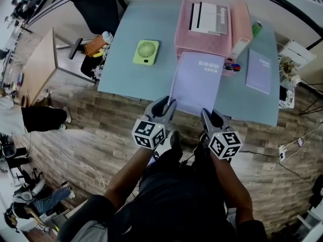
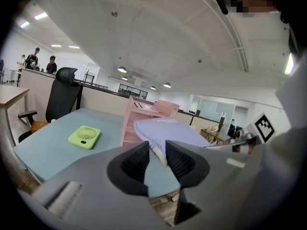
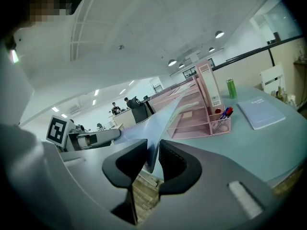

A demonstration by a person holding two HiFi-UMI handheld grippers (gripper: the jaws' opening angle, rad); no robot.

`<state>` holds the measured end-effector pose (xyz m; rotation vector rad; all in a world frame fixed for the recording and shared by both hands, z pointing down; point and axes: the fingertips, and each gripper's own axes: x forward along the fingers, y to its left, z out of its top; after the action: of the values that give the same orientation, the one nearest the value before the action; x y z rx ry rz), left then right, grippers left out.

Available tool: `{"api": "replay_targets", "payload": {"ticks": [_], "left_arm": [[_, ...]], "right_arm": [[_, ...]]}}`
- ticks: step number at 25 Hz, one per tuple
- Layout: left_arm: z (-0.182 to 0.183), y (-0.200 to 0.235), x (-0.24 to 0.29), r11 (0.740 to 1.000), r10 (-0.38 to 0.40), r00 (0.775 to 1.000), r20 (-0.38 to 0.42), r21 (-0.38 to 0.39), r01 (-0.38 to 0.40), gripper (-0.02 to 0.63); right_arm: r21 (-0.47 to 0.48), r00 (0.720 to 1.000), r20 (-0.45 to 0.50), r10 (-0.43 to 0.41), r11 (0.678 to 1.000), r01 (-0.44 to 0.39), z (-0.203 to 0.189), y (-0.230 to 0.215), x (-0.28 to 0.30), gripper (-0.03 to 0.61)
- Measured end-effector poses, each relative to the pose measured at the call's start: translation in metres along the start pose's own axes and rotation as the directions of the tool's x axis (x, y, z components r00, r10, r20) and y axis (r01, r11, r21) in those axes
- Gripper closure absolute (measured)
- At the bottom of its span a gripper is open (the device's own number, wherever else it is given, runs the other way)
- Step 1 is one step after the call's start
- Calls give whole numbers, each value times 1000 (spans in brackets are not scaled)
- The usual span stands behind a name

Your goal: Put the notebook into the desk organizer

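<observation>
Left gripper (image 1: pixel 169 104) and right gripper (image 1: pixel 206 114) pinch the notebook (image 1: pixel 197 82) at its 7 and 5 o'clock corners, likely to hold it flat for the organizer (image 1: pixel 184 40) at 12 o'clock.

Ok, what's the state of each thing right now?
Desk organizer: upright, papers on top tray.
Notebook: closed, near edge past the desk, far edge at organizer.
Left gripper: jaws shut on its near left corner.
Right gripper: jaws shut on its near right corner.
Second notebook: closed, flat on desk.
</observation>
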<state>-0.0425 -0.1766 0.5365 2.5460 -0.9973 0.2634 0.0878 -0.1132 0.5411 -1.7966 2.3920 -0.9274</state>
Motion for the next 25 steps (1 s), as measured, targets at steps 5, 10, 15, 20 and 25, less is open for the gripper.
{"api": "replay_targets", "payload": {"ticks": [5,10,15,20,25], "left_arm": [[-4,3,7,1000,12,1000,-2,3,-12,453],[-6,8,14,1000,27,1000,-3,0,-27,453],[-3,13,23,999,36,999,1,-3,-36,453],[-4,21,33,999,42,999,-7,-15,-42,453],[-4,29,50,999,43,999,-17,-20,-43,453]], "right_arm": [[9,1000,1,6,1000,-6,-4,-8,7,502],[15,1000,2,15,1000,-15,-4,-14,16,502],[16,1000,2,21,1000,-21,0,-21,24,502],[21,1000,-4,21,1000,-21,4,-26,34,502],[46,1000,-14,17,999,-16,6,-38,47,502]]}}
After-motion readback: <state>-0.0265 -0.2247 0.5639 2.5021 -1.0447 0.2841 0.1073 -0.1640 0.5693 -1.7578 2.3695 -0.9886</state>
